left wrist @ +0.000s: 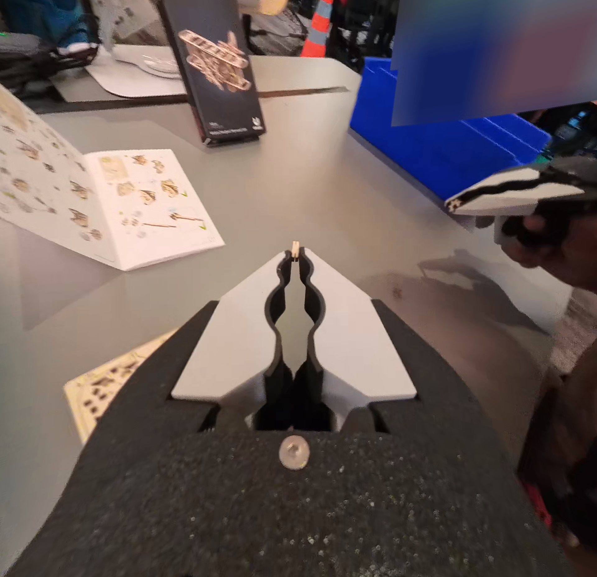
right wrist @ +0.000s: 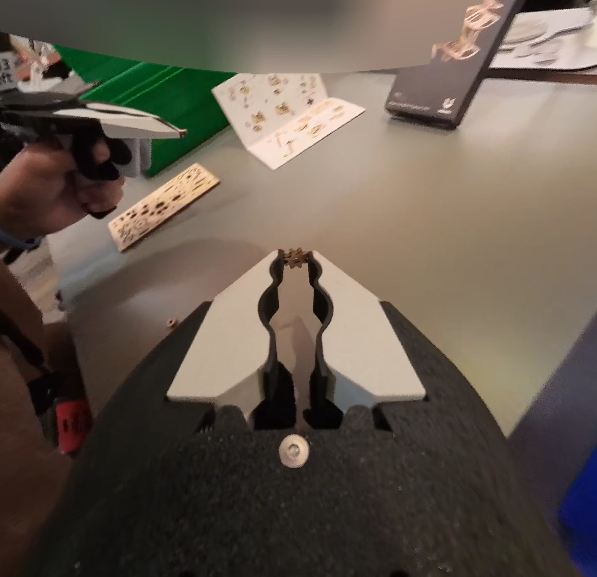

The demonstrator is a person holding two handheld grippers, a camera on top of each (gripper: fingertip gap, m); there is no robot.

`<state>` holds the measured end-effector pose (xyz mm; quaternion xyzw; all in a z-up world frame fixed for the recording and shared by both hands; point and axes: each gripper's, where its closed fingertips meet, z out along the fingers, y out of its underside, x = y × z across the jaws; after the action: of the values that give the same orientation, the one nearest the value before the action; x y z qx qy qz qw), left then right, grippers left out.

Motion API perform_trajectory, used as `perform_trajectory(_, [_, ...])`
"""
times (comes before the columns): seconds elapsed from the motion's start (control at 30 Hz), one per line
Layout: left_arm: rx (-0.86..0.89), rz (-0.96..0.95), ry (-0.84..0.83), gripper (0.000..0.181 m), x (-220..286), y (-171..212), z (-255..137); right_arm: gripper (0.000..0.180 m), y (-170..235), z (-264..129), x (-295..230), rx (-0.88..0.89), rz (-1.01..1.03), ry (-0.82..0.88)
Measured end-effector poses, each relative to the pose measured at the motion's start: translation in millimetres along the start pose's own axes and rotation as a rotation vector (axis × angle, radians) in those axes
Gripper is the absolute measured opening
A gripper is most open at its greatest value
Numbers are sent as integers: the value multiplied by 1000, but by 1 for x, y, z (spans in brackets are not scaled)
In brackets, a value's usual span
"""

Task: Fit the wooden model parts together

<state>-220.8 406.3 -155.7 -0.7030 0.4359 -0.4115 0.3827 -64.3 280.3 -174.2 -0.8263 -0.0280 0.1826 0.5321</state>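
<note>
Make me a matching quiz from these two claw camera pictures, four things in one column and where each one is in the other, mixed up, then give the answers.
Things:
1. small wooden gear
2. pale wooden peg
3. black box
4. punched wooden sheet

Places:
A. standing upright on the table
B. lying flat on the table near the green bin
C. pinched in the right claw
D. pinched in the left claw

Pairs: 1-C, 2-D, 3-A, 4-B
</note>
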Motion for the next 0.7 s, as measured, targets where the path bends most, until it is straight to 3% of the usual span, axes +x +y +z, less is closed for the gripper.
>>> perform_trajectory(0.17, [-27,97,-70,2,-31,-25,26,14,-20,11,25,104,81,-17])
perform_trajectory(0.37, [25,56,-61,2,-55,-35,52,14,-41,24,40,186,26,-45])
perform_trajectory(0.7, [158,51,-53,2,-70,-31,51,14,-43,32,46,247,-21,-25])
